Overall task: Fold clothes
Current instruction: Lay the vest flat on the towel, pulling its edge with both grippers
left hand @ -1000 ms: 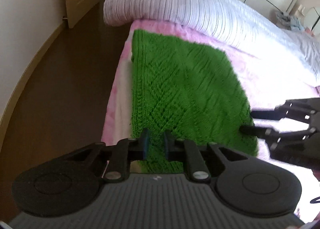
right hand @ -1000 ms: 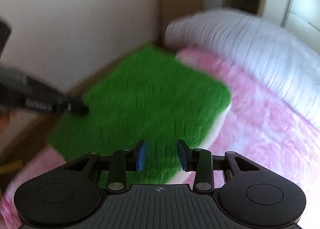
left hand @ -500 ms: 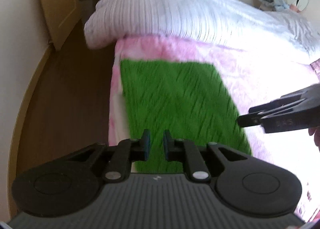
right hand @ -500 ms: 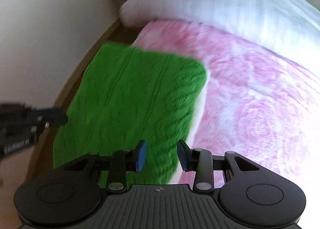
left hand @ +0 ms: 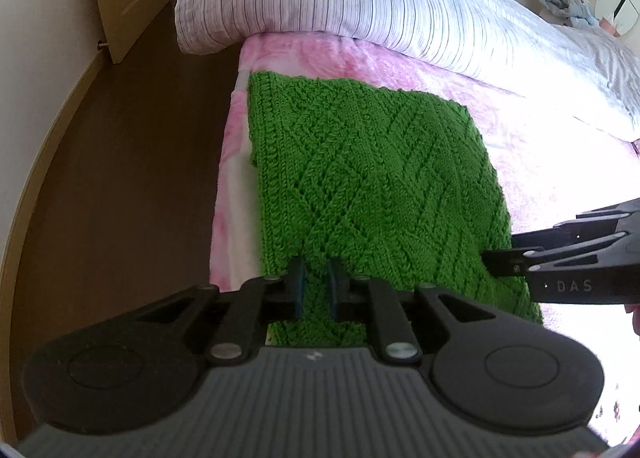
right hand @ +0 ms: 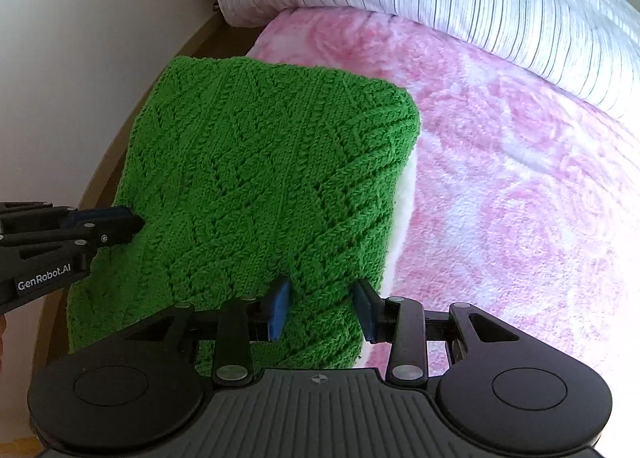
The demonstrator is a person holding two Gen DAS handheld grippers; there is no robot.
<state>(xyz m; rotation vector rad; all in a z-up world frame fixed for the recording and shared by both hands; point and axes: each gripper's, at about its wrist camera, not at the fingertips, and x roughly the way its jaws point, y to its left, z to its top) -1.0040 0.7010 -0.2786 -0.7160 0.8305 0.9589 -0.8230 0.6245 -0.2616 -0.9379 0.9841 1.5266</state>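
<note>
Left wrist view shows us the folded green knitted sweater [left hand: 372, 185] lying flat along the near edge of the bed, on the pink fleece blanket [left hand: 532, 137], with the striped white duvet [left hand: 400, 5] bunched beyond it. Our left gripper [left hand: 314, 292] hangs over the sweater's near end with its jaws narrowly parted; green knit shows in the slim gap, but we cannot tell whether the pads press on it. Our right gripper [left hand: 490, 262] comes in from the right, its tips at the sweater's right edge.

From the right wrist view, the right gripper [right hand: 322, 308] has its 2 blue pads [right hand: 280, 308] standing about half open above the sweater's [right hand: 256, 177] near right corner, gripping nothing. The left gripper [right hand: 134, 223] reaches in from the left, its tip against the sweater's left edge.
</note>
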